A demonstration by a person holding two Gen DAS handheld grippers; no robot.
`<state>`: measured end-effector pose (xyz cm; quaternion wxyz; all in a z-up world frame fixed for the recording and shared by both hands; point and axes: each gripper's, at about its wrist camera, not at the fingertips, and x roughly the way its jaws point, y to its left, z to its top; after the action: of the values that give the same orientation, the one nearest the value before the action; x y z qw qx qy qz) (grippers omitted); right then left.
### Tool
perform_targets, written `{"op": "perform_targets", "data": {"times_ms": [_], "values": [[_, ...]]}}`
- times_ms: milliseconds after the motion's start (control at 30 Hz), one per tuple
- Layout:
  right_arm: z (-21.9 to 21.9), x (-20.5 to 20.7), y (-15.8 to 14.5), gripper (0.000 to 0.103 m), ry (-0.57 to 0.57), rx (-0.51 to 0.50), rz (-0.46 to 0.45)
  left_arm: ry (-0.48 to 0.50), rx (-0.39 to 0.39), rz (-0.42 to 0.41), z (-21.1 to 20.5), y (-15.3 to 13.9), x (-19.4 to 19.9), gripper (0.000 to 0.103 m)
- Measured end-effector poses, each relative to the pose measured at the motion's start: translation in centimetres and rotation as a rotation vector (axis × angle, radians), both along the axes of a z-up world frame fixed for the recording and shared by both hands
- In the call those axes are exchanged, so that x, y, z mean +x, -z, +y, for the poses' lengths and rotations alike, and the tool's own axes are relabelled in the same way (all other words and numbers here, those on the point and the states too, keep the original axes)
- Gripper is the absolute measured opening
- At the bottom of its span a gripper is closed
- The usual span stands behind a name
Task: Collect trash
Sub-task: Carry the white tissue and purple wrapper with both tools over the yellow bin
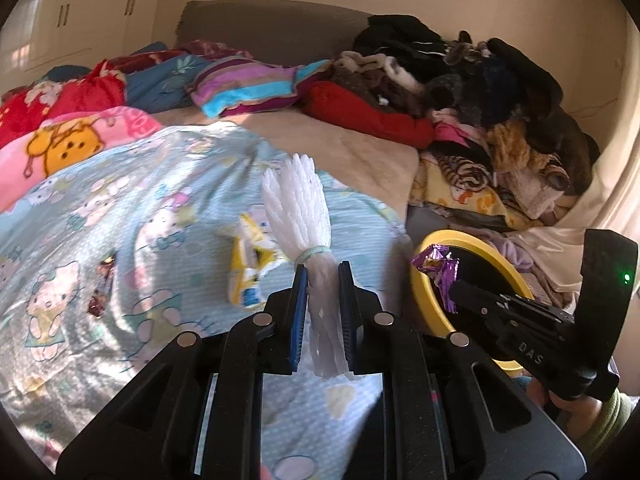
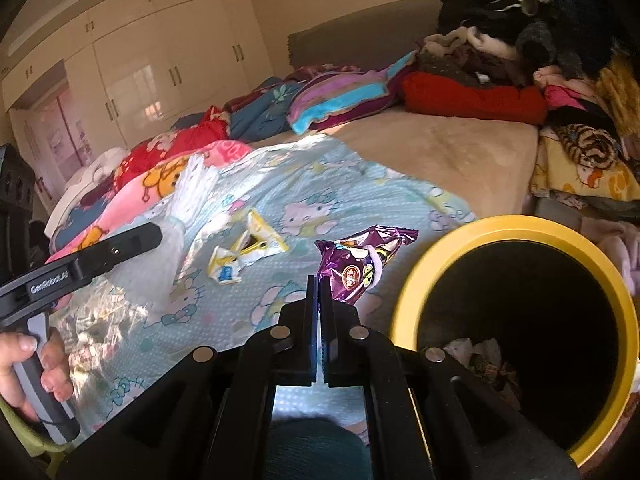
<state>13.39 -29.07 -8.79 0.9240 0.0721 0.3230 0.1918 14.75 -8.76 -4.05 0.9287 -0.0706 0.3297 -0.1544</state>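
Note:
My left gripper (image 1: 323, 268) is shut on a white foam fruit net (image 1: 298, 204) tied with a pale green band, lifted above the blue cartoon-cat blanket (image 1: 132, 216). In the right wrist view that foam net (image 2: 192, 188) sticks up from the left gripper (image 2: 160, 232) at the left. My right gripper (image 2: 320, 280) is shut on a purple snack wrapper (image 2: 360, 264), just left of the yellow-rimmed bin (image 2: 408, 300). From the left wrist view the purple wrapper (image 1: 438, 268) hangs at the yellow bin's rim (image 1: 420, 296). A crumpled yellow-and-white wrapper (image 2: 240, 252) lies on the blanket, and a dark wrapper (image 1: 102, 284) lies further left.
The bin holds some crumpled trash (image 2: 480, 356) at its bottom. A heap of dark and patterned clothes (image 1: 480, 92) is piled at the far right of the bed. Coloured blankets and a striped pillow (image 1: 244, 84) lie along the headboard. White wardrobes (image 2: 160, 52) stand behind.

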Motion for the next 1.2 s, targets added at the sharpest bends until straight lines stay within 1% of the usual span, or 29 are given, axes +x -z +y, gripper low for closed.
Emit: {"op": "perform_targets", "data": {"times_ms": [533, 867, 1200], "values": [[-7.1, -0.2, -0.4, 0.002, 0.16, 0.025, -0.02, 0.144, 0.028, -0.016, -7.0, -0.2, -0.4, 0.01], [-10.7, 0.0, 0.4, 0.002, 0.238, 0.075, 0.007, 0.228, 0.048, -0.014, -11.1, 0.2, -0.2, 0.01], [-13.4, -0.2, 1.3, 0.002, 0.3, 0.11, 0.027, 0.292, 0.061, 0.015, -14.1, 1.3, 0.5, 0.01]]}}
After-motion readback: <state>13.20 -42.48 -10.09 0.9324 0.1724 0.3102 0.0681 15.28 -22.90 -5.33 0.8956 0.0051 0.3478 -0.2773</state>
